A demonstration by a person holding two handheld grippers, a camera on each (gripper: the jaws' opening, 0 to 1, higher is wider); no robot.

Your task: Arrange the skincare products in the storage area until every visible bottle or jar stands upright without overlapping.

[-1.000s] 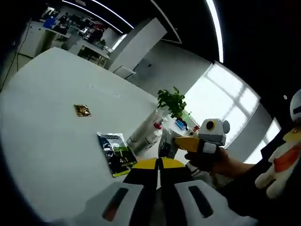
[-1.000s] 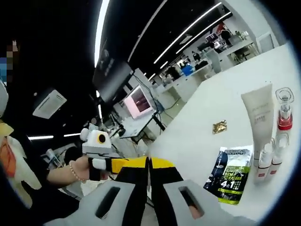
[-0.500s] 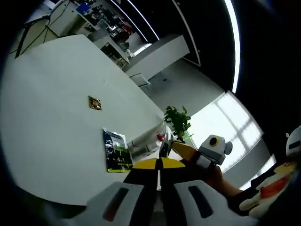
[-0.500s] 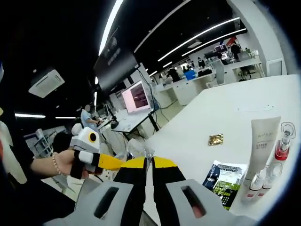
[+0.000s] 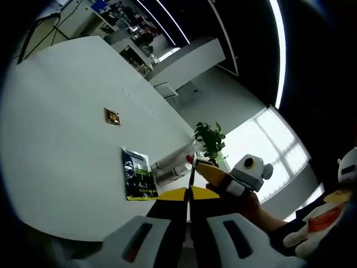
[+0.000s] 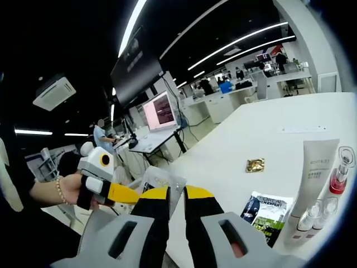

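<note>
R gripper [image 6: 176, 196] grips silver sachet [image 6: 162, 181]; L gripper [image 5: 187, 195] closed

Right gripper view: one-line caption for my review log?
Yellow-tipped right gripper raised above white table; cream tube, dark sachet, gold packet.

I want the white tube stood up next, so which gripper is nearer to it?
Right. The right gripper has the tube just ahead, off to one side. The left gripper is on the right gripper's other side, farther from the tube.
</note>
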